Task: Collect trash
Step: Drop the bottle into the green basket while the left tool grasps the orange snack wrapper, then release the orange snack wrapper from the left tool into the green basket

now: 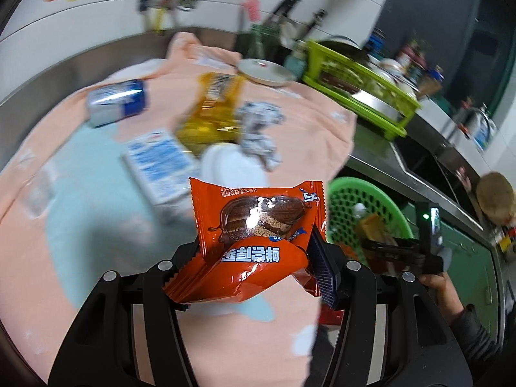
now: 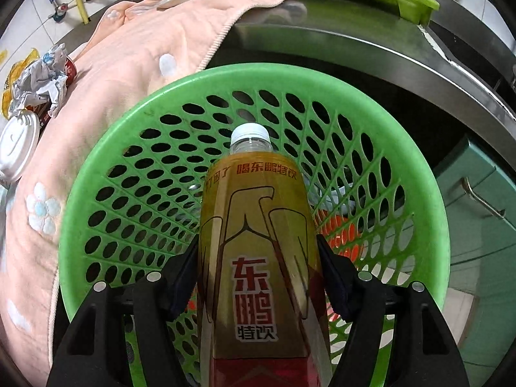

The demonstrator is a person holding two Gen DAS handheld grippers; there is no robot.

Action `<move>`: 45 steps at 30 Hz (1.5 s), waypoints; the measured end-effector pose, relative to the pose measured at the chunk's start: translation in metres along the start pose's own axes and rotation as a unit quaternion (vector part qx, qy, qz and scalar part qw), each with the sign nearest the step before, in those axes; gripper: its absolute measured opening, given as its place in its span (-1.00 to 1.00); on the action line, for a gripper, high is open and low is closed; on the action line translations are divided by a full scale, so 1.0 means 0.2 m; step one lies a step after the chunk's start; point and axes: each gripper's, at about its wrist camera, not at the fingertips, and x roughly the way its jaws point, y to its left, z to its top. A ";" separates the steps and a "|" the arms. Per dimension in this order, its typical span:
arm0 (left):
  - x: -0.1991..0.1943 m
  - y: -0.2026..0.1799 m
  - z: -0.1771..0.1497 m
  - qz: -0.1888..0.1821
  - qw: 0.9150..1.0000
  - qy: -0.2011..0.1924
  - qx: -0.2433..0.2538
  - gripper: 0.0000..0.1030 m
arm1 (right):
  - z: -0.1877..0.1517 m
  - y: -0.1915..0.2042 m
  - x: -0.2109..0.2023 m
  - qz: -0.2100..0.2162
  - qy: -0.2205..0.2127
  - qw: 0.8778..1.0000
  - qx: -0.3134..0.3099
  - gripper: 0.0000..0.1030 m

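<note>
While the right tool (image 2: 258, 277) hangs over the green basket (image 2: 96, 148), it is clenched on a bottle (image 2: 254, 245) of amber drink, its two fingers pressing the bottle's sides. The bottle's long axis runs straight ahead along the fingers, white cap (image 2: 250, 133) farthest from the tool and pointing at the basket's far wall. Basket mesh shows on both sides of the bottle and under it, so the bottle appears to sit above the opening, not beside it; a release here would likely drop it inside, where something orange already lies.

The left tool (image 1: 254, 258) grips an orange snack wrapper (image 1: 254, 225), pinched between its fingers and held above the pink cloth (image 1: 80, 258) that covers the desk. From this tool the basket (image 1: 351, 200) lies to the right and a little ahead, near but not underneath, so the wrapper needs a sideways carry first. The right hand is therefore the nearer one to finishing its drop.

More trash waits on the cloth: a can (image 1: 117, 101), a yellow bag (image 1: 213, 113), crumpled foil (image 1: 261, 132), a blue-and-white carton (image 1: 161, 164).
</note>
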 end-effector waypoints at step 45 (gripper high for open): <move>0.62 -0.86 -0.11 -0.105 0.983 0.109 0.105 0.69 | -0.22 -0.22 -0.78 -0.009 -0.147 0.989 0.015 0.58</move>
